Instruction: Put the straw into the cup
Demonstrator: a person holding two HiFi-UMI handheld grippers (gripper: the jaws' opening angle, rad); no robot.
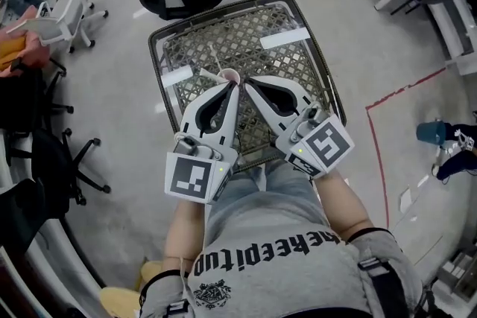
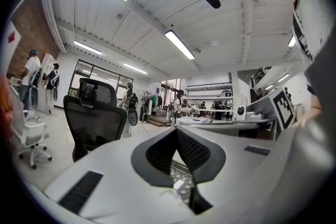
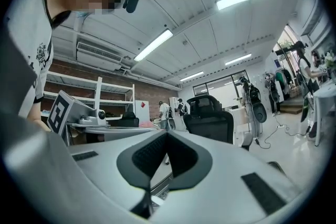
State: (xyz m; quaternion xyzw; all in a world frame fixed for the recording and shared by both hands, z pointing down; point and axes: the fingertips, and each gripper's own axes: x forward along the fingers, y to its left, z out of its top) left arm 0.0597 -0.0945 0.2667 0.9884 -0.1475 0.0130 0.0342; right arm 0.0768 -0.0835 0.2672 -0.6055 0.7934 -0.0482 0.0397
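Your left gripper (image 1: pixel 233 88) and right gripper (image 1: pixel 250 83) both have their jaws pressed together and hold nothing, side by side over the mesh table (image 1: pixel 298 71). The cup (image 1: pixel 228 74) stands just past the left tips. A thin pale straw (image 1: pixel 215 58) seems to lean from it toward the far left, though you cannot tell if it sits inside. Check that first. If it lies loose, open one gripper, pinch the straw mid-length and lower it in upright.
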